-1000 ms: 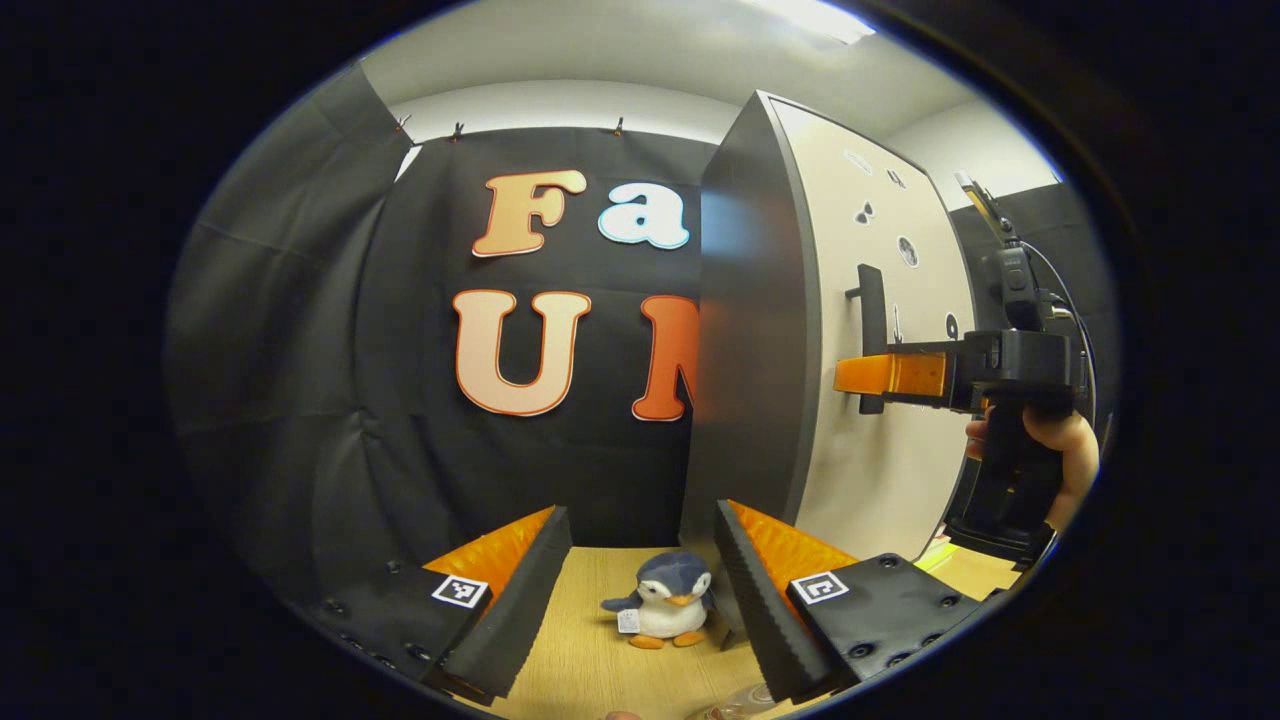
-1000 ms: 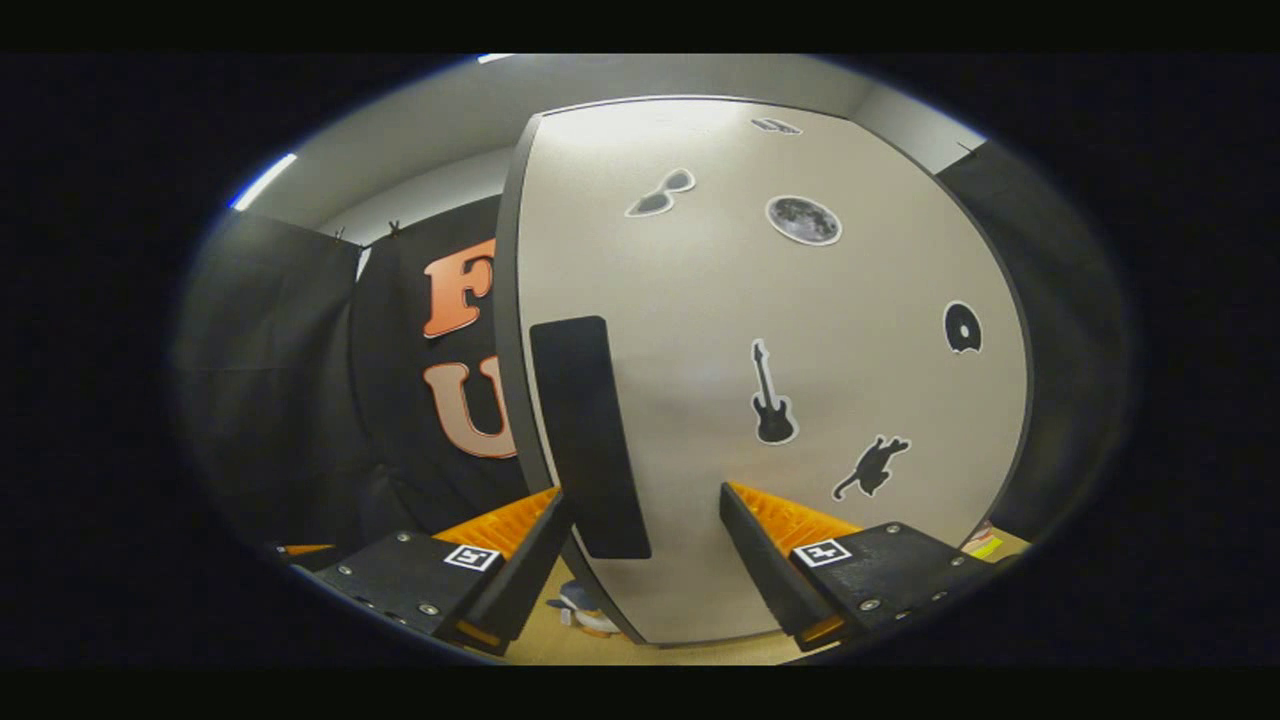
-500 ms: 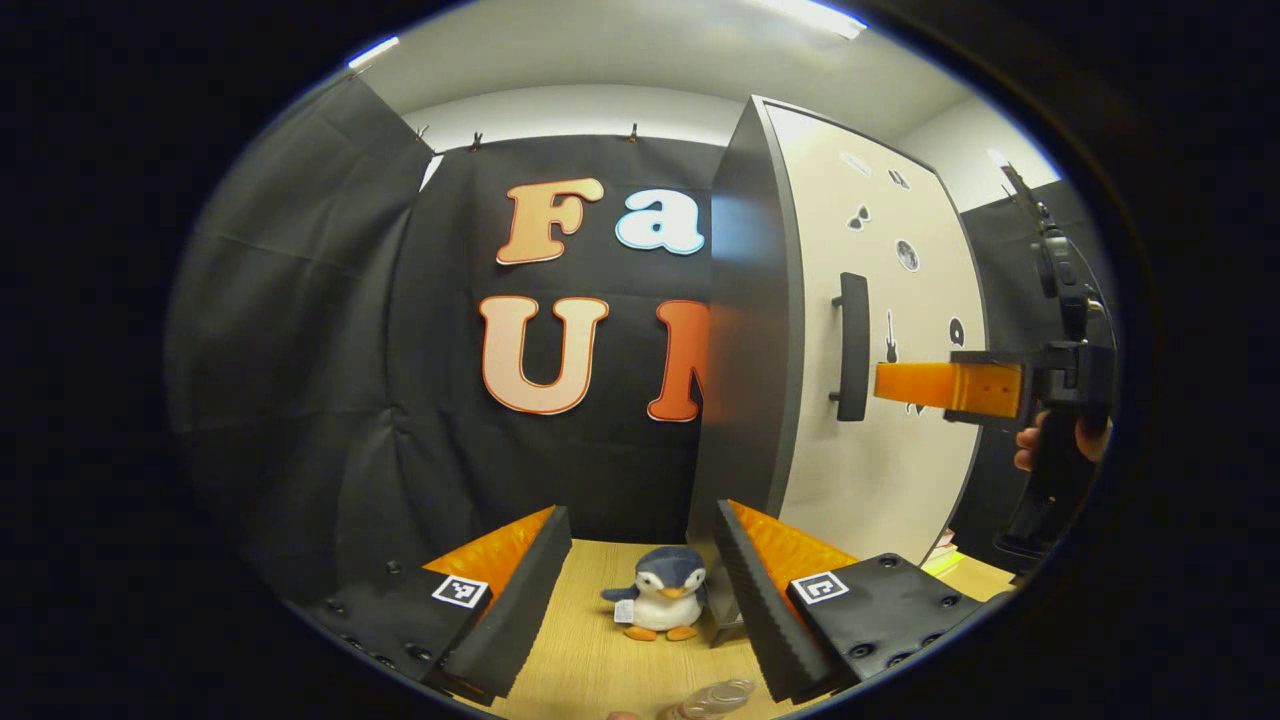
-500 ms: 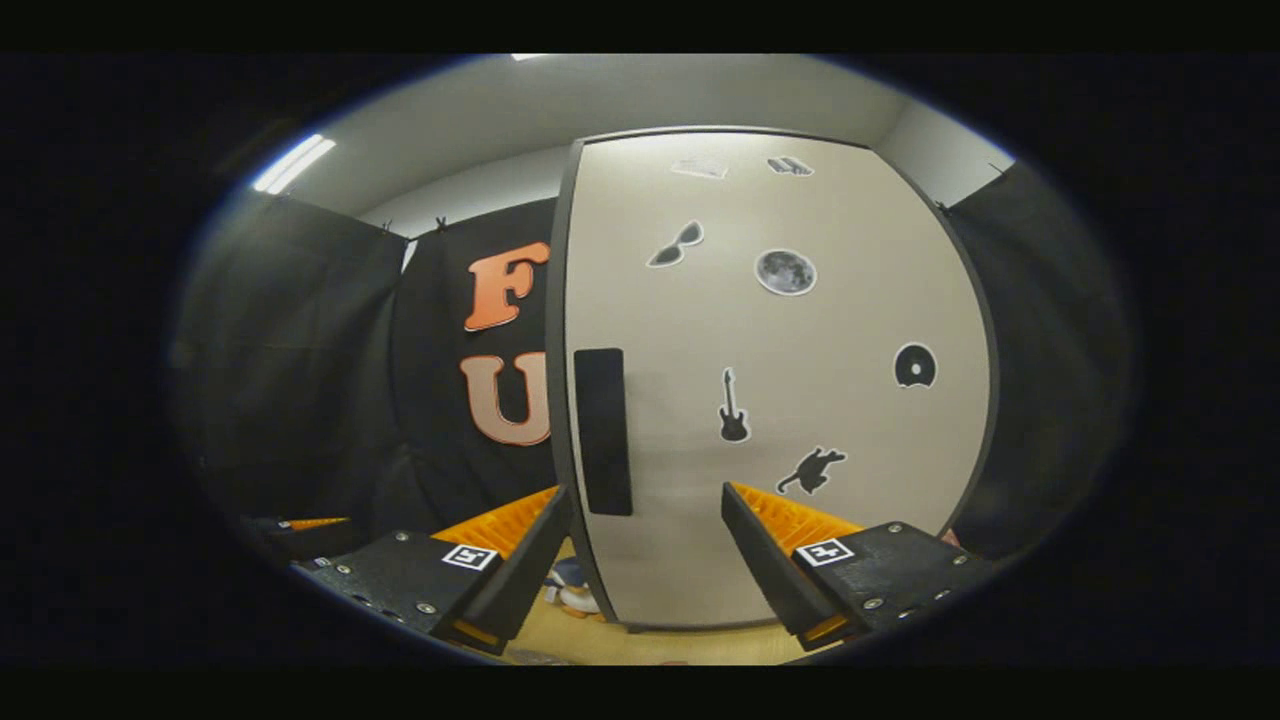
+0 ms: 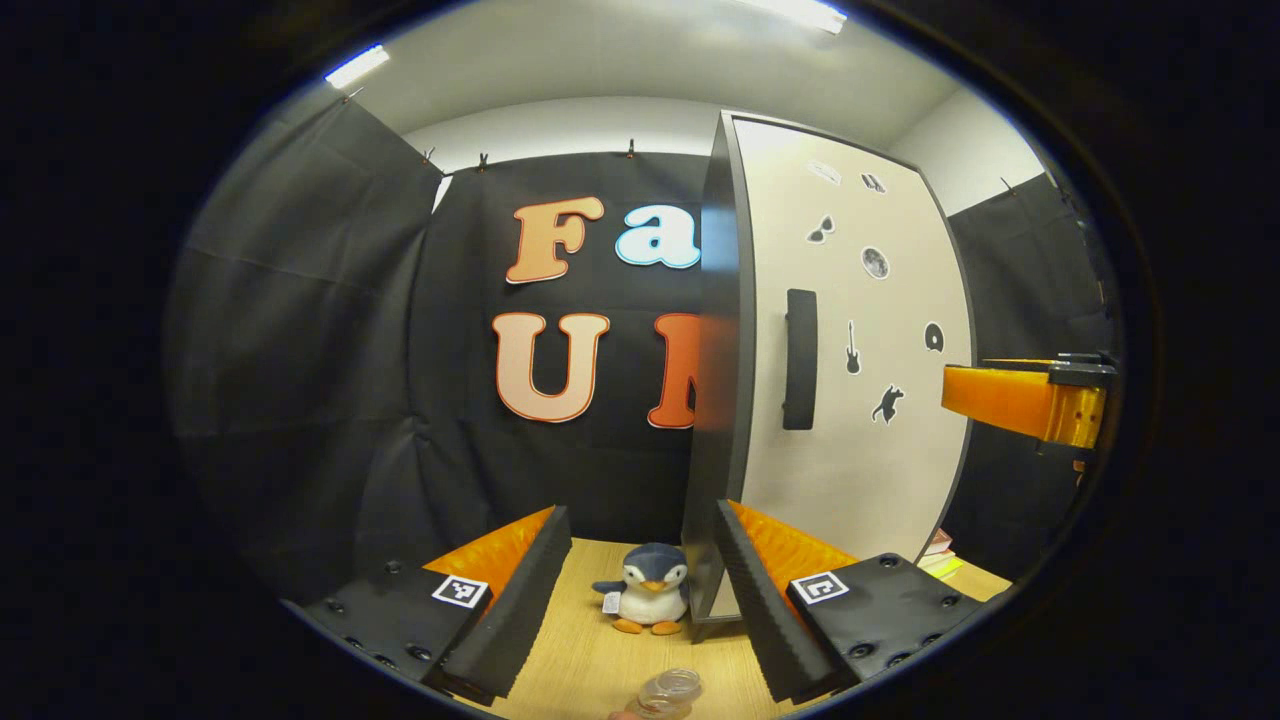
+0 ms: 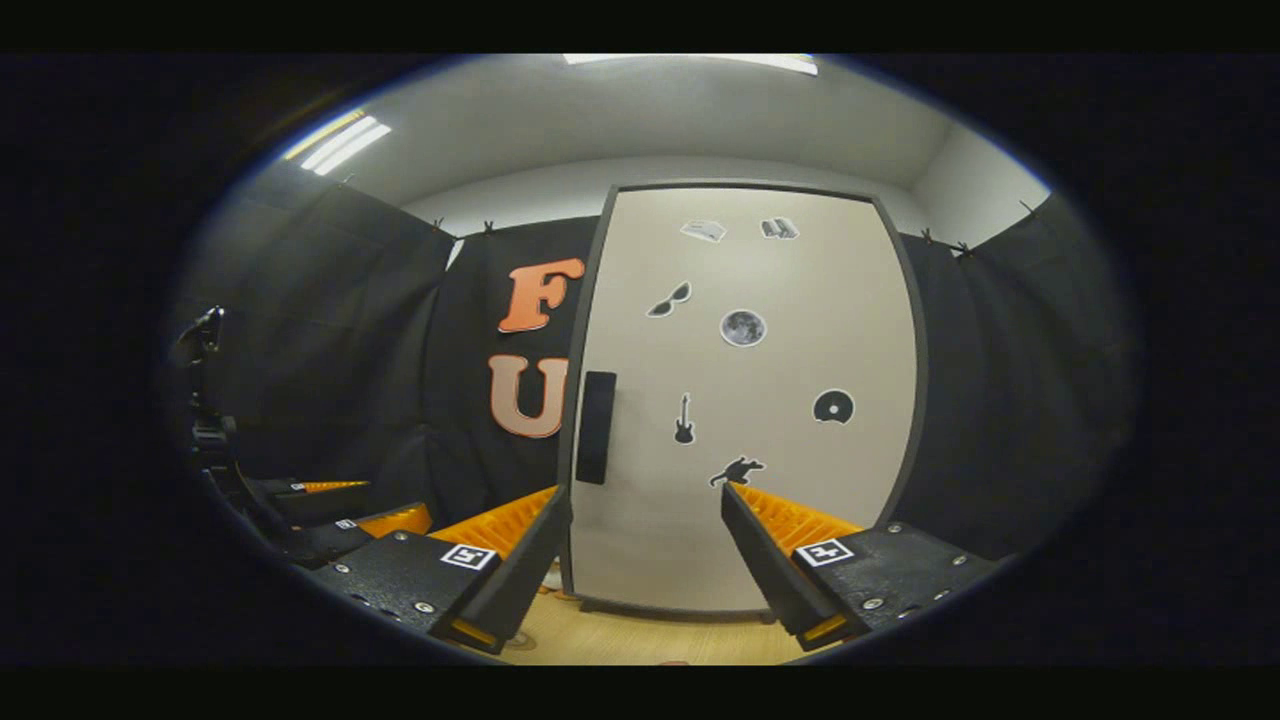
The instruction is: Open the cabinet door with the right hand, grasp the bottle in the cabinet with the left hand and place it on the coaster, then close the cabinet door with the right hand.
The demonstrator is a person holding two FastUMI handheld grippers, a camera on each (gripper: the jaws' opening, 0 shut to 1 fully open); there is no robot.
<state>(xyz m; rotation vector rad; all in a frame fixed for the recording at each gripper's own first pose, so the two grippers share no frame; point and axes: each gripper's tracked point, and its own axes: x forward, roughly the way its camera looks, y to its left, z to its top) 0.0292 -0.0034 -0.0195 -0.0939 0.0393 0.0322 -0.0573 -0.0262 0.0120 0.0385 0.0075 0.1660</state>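
Cabinet door (image 6: 745, 400) shut flush, handle (image 6: 596, 427) at its left edge; right tongs (image 6: 640, 560) wide, empty, well apart from it; left tongs (image 5: 640, 590) wide, empty; bottle (image 5: 668, 692) on bench (image 5: 590, 660) at lower edge, near penguin toy (image 5: 645, 590).

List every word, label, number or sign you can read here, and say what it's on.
On the cabinet door, the stickers: pictures only, no words.
On the left tongs, the square markers: coded pattern, no readable characters.
On the penguin toy, the tag: too small to read.
On the bottle: no legible label.
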